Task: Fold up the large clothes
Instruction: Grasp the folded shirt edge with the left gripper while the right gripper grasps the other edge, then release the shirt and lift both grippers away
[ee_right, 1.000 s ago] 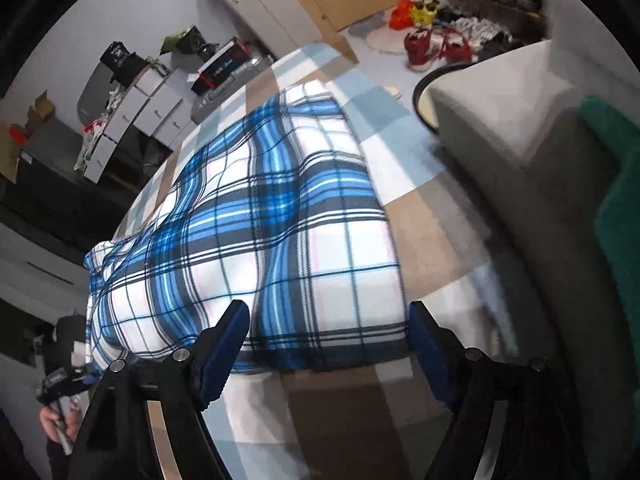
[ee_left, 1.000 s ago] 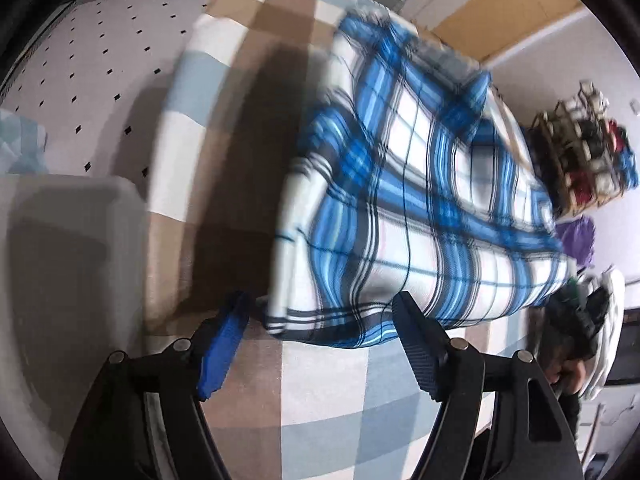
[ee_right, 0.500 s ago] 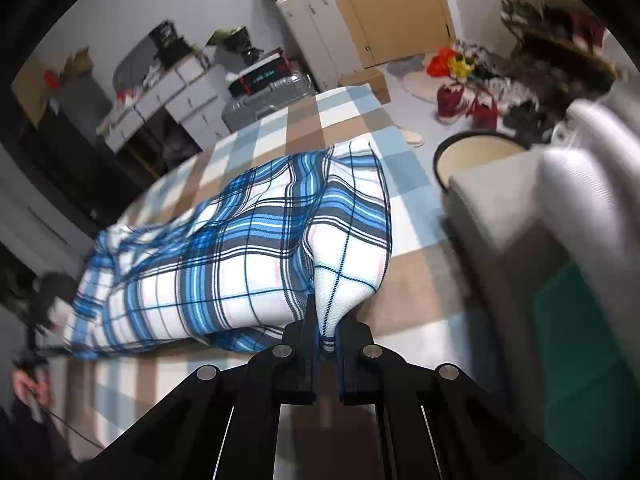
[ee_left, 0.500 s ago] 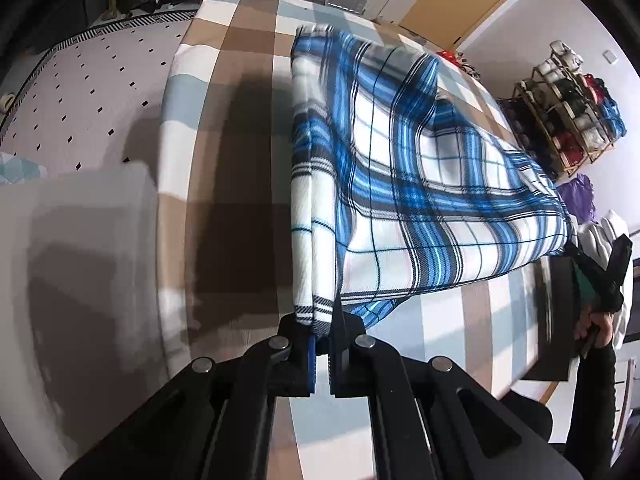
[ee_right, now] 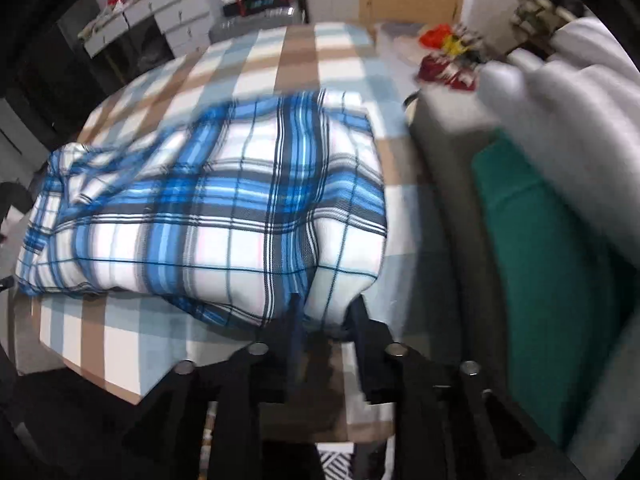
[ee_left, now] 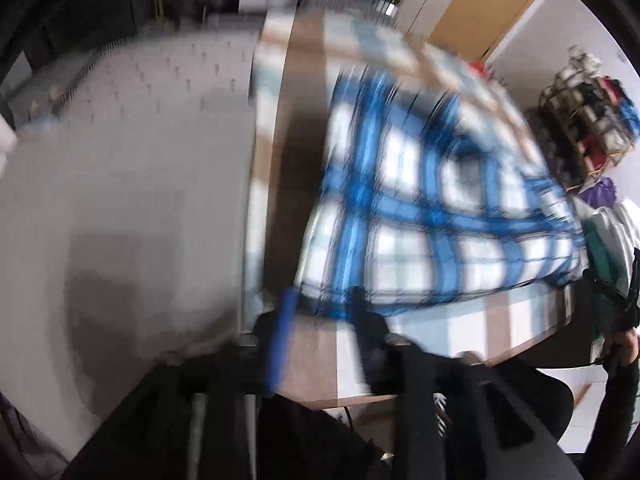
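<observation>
A blue and white plaid garment lies bunched on the table's checked cloth; the left wrist view is blurred. My left gripper hangs over the garment's near corner. Its jaws are opening, and the fabric edge shows between the fingertips without being pressed. In the right wrist view the garment is a thick folded bundle on the checked cloth. My right gripper sits at its near right corner. Its jaws are opening too, with the fold bulging loosely between them.
A pale dotted surface lies left of the table, and a shoe rack stands far right. A person's hand shows at the right edge. A grey sofa with a green cushion flanks the table's right side. White drawers stand behind.
Both grippers went from open to shut on the garment's near edge and lifted it. Now both sets of jaws have parted, the fabric has slackened into a bundle, and both views have risen.
</observation>
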